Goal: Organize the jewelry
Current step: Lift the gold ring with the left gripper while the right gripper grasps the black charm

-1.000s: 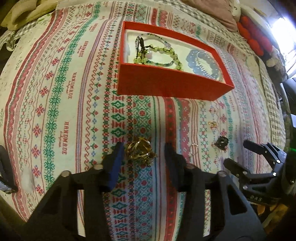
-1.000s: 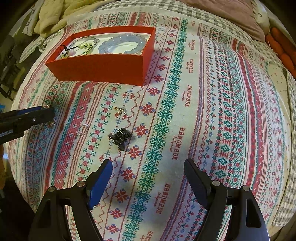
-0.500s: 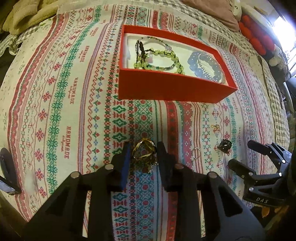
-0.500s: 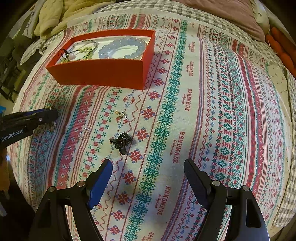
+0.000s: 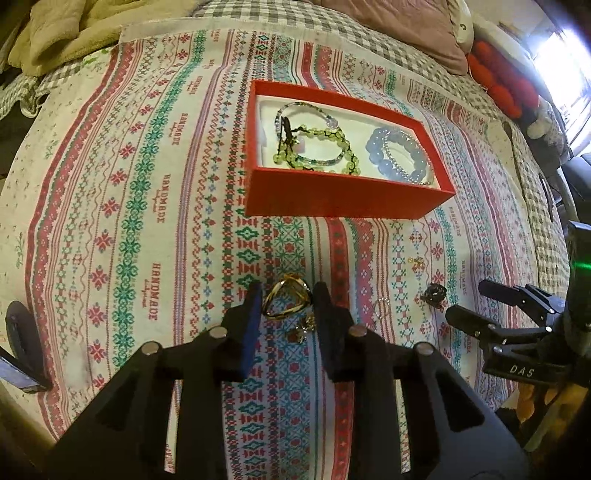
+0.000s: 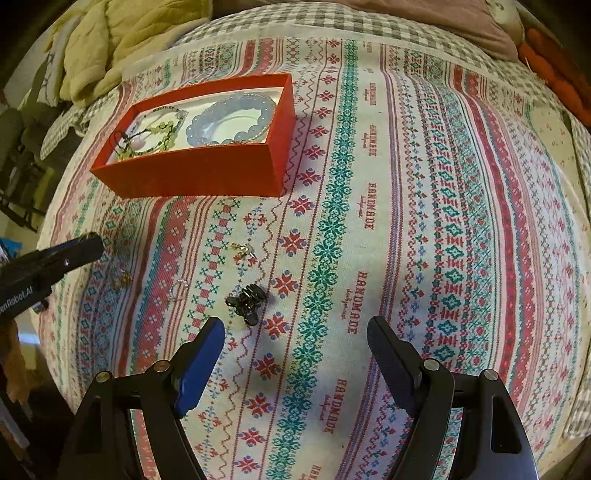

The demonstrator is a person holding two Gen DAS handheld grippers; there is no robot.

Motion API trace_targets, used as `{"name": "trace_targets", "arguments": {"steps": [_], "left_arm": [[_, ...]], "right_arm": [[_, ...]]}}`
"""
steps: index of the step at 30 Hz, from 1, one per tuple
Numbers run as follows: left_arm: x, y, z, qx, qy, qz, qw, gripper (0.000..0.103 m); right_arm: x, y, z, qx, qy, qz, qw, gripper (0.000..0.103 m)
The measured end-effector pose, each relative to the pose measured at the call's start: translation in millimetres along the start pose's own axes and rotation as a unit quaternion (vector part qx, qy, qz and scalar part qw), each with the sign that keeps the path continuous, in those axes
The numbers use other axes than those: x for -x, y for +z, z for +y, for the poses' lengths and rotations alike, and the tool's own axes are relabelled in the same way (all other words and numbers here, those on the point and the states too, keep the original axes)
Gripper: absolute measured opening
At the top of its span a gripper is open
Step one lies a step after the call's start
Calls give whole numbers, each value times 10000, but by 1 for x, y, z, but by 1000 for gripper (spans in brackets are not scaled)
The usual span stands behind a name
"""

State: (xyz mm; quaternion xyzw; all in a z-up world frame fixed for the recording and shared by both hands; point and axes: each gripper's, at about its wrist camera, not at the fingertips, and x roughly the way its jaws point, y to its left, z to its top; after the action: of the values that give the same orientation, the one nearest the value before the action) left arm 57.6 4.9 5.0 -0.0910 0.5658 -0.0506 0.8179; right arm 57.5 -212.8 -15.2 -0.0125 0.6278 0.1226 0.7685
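My left gripper [image 5: 286,295] is shut on a gold bangle [image 5: 286,300] and holds it just above the patterned cloth; a small gold charm [image 5: 301,328] hangs below it. A red box [image 5: 347,199] ahead holds a green bead necklace [image 5: 314,147] and a pale blue bead bracelet [image 5: 399,155]. A black hair clip [image 6: 248,301], a thin ring [image 6: 178,290] and a small gold earring [image 6: 243,249] lie on the cloth in front of my right gripper [image 6: 295,339], which is open and empty. The left gripper shows at the left edge of the right wrist view [image 6: 85,245].
The patterned cloth [image 6: 406,221] covers a bed. A yellow-green blanket [image 6: 110,40] and a pink pillow [image 5: 406,29] lie at the far edge. Red yarn-like items [image 5: 502,81] sit at the far right. A dark object [image 5: 22,350] lies at the left edge.
My left gripper closed on the gold bangle and lifted it slightly off the cloth. The right gripper stayed open and hardly moved.
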Motion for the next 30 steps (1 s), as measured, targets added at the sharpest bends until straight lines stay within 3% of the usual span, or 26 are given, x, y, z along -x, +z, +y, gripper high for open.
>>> {"name": "trace_targets", "arguments": {"steps": [5,11,18,30], "left_arm": [[0,0,0,4,-9,19,10000,30],[0,-1,-2,-43,-6,51,10000,30],[0,-2,-2,-82,-5,84,9999,30],[8,0,2,-3,-77,20,10000,30]], "right_arm": [[-5,11,5,-166,216,119,9996,77],[-16,20,17,-271,427,312,9982,53],[-29,21,22,-380,391,426,9976,24],[-18,29,30,-330,367,179,9986,24]]}}
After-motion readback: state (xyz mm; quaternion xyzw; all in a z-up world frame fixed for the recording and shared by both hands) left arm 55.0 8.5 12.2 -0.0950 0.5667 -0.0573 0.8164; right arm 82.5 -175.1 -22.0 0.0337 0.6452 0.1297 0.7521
